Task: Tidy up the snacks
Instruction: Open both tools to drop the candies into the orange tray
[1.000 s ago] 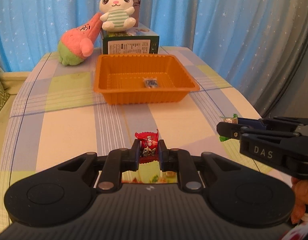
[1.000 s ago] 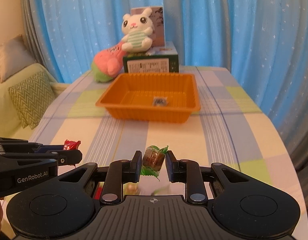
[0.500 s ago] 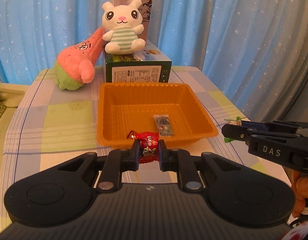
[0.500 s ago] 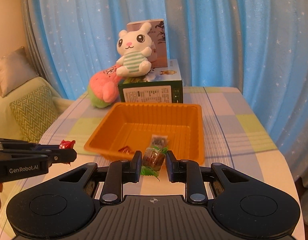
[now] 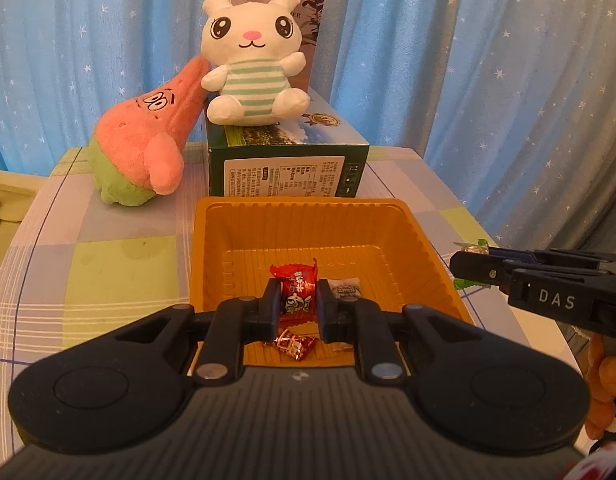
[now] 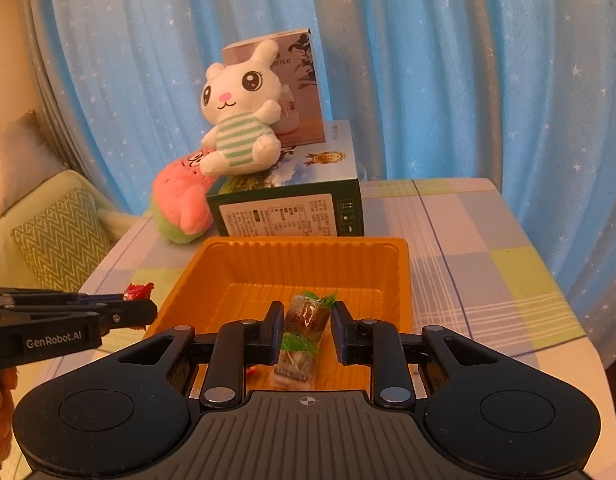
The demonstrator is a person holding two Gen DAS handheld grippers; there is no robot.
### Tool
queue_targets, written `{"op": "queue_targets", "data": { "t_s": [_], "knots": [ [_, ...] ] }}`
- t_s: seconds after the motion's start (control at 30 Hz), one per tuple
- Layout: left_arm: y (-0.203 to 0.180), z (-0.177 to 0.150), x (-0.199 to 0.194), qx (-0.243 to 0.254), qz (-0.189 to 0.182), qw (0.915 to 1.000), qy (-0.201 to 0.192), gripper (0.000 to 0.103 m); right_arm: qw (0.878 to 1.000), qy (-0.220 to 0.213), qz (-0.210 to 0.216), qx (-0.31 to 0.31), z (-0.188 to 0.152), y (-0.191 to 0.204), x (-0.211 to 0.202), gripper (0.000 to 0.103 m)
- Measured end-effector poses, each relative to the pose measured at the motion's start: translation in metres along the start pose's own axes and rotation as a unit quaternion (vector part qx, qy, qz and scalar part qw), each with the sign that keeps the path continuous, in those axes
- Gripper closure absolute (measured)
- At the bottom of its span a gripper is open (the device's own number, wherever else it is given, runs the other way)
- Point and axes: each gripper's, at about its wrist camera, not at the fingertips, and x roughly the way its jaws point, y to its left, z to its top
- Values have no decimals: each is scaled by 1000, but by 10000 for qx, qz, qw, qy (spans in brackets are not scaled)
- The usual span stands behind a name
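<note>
Blue curtains [image 6: 428, 80] sprinkled with small white stars hang in folds behind the far edge of the bench [image 6: 488, 240], which wears a pastel checked cloth. Off its left edge stands a pale green sofa [image 6: 39, 208] with a zigzag-patterned cushion [image 6: 63, 240].

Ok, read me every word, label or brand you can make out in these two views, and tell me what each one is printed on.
"DAS": side of the right tool, seen from the left wrist.
"GenRobot.AI": side of the left tool, seen from the right wrist.
Green box: white label panel, print too small to read.
Tall box behind the bunny plush: lettering blurred, not legible.
Red candy and green candy: wrapper print unreadable.
</note>
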Motion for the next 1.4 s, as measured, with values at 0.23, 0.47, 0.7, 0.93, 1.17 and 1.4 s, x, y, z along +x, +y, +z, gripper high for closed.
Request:
{"op": "queue_targets", "data": {
  "t_s": [0.23,0.47,0.7,0.93,1.17,1.4],
  "knots": [
    [6,1,23,-59,19,9999,106,87,9999,115,-34,38,2,-5,19,77],
    [8,0,36,-97,25,9999,123,87,9998,160,-78,76,0,-9,28,77],
    [11,-4,41,-147,85,9997,152,73,9997,194,-74,117,-2,-11,30,77],
    [13,-7,34,-111,123,9998,137,72,9996,210,-76,183,-2,-12,30,77],
    [14,-9,27,-114,93,9999,87,72,9998,67,-37,184,4,-6,28,77],
    [15,-20,14,-105,140,9998,53,59,9984,-116,111,540,6,-14,20,35]
  ]
}}
